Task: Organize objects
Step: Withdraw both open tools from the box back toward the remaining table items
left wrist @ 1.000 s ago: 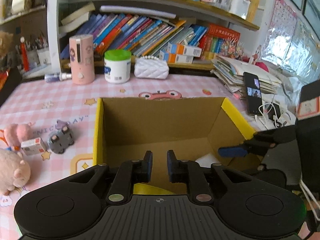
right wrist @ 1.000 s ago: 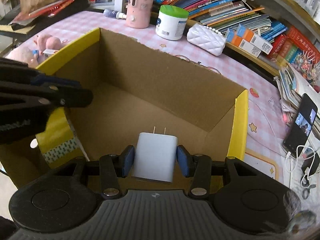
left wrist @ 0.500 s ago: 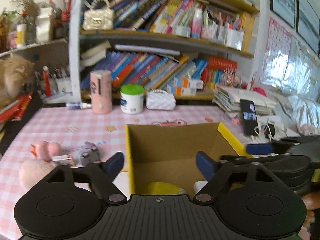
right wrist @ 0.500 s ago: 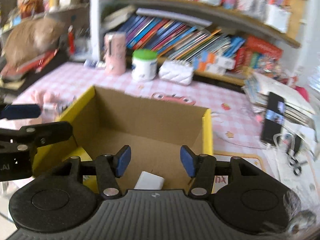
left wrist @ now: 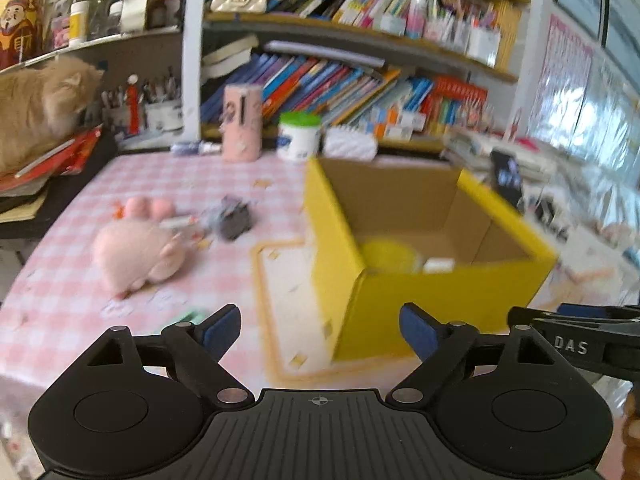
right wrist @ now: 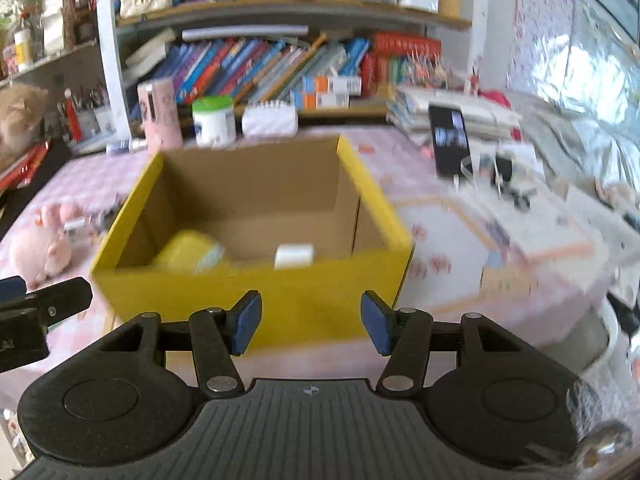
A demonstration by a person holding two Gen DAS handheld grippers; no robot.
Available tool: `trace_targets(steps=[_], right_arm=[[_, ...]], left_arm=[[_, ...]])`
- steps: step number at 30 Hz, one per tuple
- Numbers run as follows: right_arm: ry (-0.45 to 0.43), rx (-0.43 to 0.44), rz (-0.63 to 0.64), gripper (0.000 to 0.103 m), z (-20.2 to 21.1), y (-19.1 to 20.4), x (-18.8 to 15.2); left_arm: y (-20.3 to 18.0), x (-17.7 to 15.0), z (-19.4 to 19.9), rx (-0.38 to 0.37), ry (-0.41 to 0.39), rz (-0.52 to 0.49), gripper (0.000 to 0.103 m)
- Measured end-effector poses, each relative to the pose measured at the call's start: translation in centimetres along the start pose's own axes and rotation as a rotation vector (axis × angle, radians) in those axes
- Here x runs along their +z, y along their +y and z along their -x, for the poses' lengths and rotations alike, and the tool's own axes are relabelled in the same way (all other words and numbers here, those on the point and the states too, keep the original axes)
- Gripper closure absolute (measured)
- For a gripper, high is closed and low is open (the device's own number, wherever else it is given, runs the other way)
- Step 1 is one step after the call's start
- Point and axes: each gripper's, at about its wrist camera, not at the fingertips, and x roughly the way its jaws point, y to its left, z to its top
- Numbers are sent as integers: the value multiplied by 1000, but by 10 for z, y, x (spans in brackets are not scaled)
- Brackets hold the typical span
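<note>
Both tools empty, jaws spread: left tool [left wrist: 320, 330], right tool [right wrist: 311, 322]. Yellow cardboard box [right wrist: 256, 300] held the yellow tape roll [right wrist: 188, 252] and white charger block [right wrist: 294, 256]. Pink plush pig [left wrist: 138, 254] lay on the checked surface [left wrist: 60, 300], forward-left of the left tool, the nearer one.

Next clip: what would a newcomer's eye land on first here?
The yellow cardboard box, open-topped in the middle of the pink checked table, with a yellow tape roll and a white charger inside. Next, the pink plush toy left of it, and the ginger cat at far left.
</note>
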Motion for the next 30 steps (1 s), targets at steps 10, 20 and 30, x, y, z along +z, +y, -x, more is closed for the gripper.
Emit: trace_targets(steps=[10, 20, 30], right_arm=[[92, 41, 10, 49, 22, 60, -48], [118, 162, 35, 49, 37, 117, -66], [109, 223, 96, 49, 44, 160, -66]], left_arm=[[49, -31, 38, 42, 62, -1, 14], [97, -45, 67, 98, 58, 47, 14], [128, -45, 83, 134, 26, 76, 14]])
